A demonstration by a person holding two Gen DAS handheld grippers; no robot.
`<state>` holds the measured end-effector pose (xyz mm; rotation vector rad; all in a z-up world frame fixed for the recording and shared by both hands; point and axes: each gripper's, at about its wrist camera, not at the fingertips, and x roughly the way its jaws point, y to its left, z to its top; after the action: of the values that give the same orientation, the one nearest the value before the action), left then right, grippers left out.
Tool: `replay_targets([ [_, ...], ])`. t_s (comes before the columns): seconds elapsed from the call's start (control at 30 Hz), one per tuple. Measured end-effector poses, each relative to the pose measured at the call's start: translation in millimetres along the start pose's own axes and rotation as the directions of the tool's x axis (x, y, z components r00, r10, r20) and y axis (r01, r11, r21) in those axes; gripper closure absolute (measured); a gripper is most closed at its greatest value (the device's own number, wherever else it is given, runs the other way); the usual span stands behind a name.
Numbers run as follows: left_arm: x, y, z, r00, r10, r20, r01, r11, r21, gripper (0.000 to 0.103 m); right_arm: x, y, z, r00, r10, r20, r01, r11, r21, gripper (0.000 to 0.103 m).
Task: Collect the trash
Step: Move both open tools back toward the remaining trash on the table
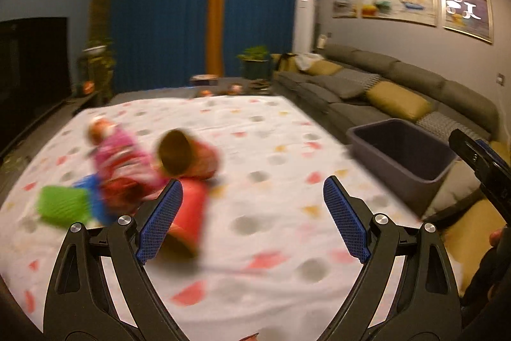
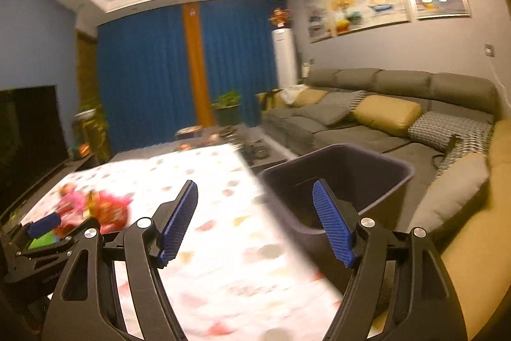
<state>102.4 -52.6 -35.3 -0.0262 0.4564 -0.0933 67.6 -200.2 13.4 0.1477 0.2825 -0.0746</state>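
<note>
Blurred trash lies on the patterned cloth (image 1: 255,149): a red cup on its side (image 1: 188,157), a second red cup (image 1: 188,213), a pink wrapper (image 1: 118,155), a green piece (image 1: 62,205) and a blue piece (image 1: 92,190). My left gripper (image 1: 252,218) is open and empty, its left finger (image 1: 159,219) just in front of the second red cup. A dark grey bin (image 1: 402,152) stands right of the table. My right gripper (image 2: 255,219) is open and empty over the table edge beside the bin (image 2: 338,178). The trash pile (image 2: 95,206) lies to its left.
A grey sofa (image 2: 367,117) with yellow cushions runs along the right wall. A dark TV (image 2: 28,130) stands at left. Plants and a low table with small items (image 1: 233,88) sit beyond the cloth, before blue curtains. The left gripper's body (image 2: 41,245) shows at lower left.
</note>
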Motion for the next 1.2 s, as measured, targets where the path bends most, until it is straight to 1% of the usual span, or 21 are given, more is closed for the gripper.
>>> replay_targets([
  [0.13, -21, 50, -10, 0.995, 0.097, 0.006, -0.096, 0.995, -0.041, 0.015, 3, 42, -9, 0.996, 0.083, -0.039, -0.084, 0.996, -0.042, 0.03],
  [0.23, -40, 89, -16, 0.984, 0.178, 0.012, -0.177, 0.982, -0.072, 0.015, 5, 77, -21, 0.987, 0.142, -0.074, -0.148, 0.986, -0.083, 0.03],
  [0.27, -45, 98, -17, 0.981, 0.195, 0.018, -0.193, 0.978, -0.082, 0.015, 7, 90, -25, 0.982, 0.164, -0.091, -0.173, 0.979, -0.102, 0.03],
  [0.4, -62, 134, -18, 0.966, 0.255, 0.036, -0.249, 0.96, -0.13, 0.015, 14, 138, -40, 0.965, 0.213, -0.152, -0.239, 0.954, -0.179, 0.03],
  [0.53, -72, 161, -19, 0.956, 0.291, 0.037, -0.28, 0.944, -0.175, 0.015, 27, 167, -51, 0.946, 0.244, -0.213, -0.29, 0.931, -0.221, 0.03],
  [0.6, -75, 167, -19, 0.955, 0.295, 0.039, -0.283, 0.94, -0.189, 0.015, 34, 182, -60, 0.937, 0.248, -0.247, -0.307, 0.921, -0.24, 0.032],
  [0.67, -77, 173, -19, 0.954, 0.296, 0.041, -0.282, 0.938, -0.201, 0.015, 43, 192, -66, 0.927, 0.247, -0.284, -0.321, 0.911, -0.257, 0.036],
  [0.77, -76, 176, -19, 0.955, 0.293, 0.042, -0.279, 0.939, -0.202, 0.015, 51, 204, -74, 0.916, 0.235, -0.324, -0.331, 0.899, -0.286, 0.038],
  [0.9, -69, 181, -21, 0.957, 0.289, 0.033, -0.277, 0.939, -0.206, 0.015, 60, 212, -78, 0.908, 0.223, -0.355, -0.335, 0.895, -0.295, 0.039],
  [0.97, -67, 183, -21, 0.958, 0.285, 0.026, -0.274, 0.939, -0.208, 0.015, 65, 216, -79, 0.907, 0.215, -0.362, -0.333, 0.894, -0.302, 0.041],
  [1.1, -65, 184, -22, 0.959, 0.281, 0.025, -0.27, 0.94, -0.208, 0.015, 75, 223, -81, 0.898, 0.204, -0.389, -0.336, 0.891, -0.307, 0.047],
  [1.13, -64, 184, -23, 0.959, 0.281, 0.024, -0.271, 0.941, -0.205, 0.015, 77, 224, -82, 0.897, 0.2, -0.394, -0.334, 0.891, -0.308, 0.051],
  [1.17, -63, 184, -23, 0.959, 0.281, 0.024, -0.271, 0.941, -0.203, 0.015, 79, 224, -82, 0.896, 0.196, -0.398, -0.332, 0.891, -0.309, 0.053],
  [1.2, -62, 184, -23, 0.959, 0.281, 0.023, -0.271, 0.942, -0.201, 0.015, 81, 224, -82, 0.894, 0.193, -0.404, -0.331, 0.892, -0.307, 0.058],
])
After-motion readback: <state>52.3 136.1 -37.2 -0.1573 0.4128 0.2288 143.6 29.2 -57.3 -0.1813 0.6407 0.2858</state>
